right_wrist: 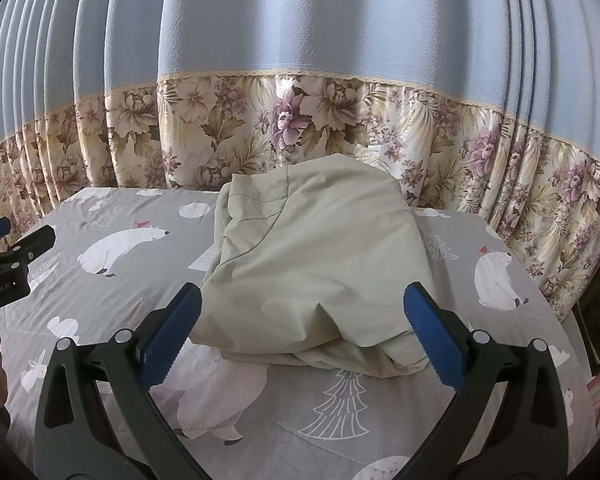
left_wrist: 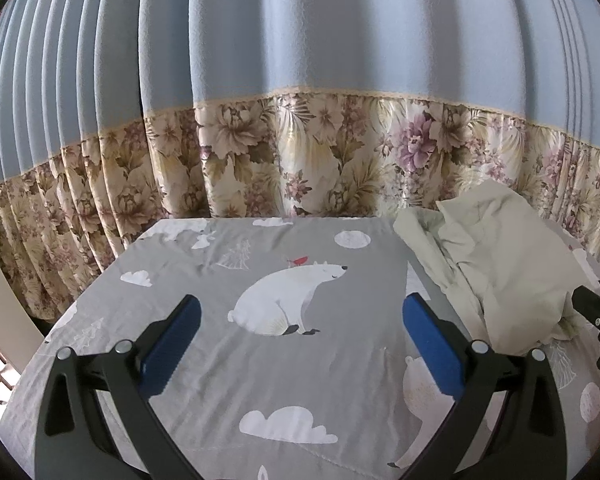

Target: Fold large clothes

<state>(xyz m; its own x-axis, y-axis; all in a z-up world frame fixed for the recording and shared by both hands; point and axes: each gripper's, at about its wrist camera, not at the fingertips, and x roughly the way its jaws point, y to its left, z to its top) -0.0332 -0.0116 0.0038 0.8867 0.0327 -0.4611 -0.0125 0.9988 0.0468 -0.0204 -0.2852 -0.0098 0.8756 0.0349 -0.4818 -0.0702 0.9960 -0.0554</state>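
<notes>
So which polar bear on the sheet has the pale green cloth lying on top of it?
The polar bear nearest the right tool: the cloth hides its top. The other bears lie uncovered.

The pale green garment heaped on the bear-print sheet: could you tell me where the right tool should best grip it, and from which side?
Probably the near hem of the pale green garment, where folded edges bunch low against the bear-print sheet. Come in from the front, low: the right tool is already open and straddling that edge, while the top is a smooth dome offering no ridge to pinch.
</notes>
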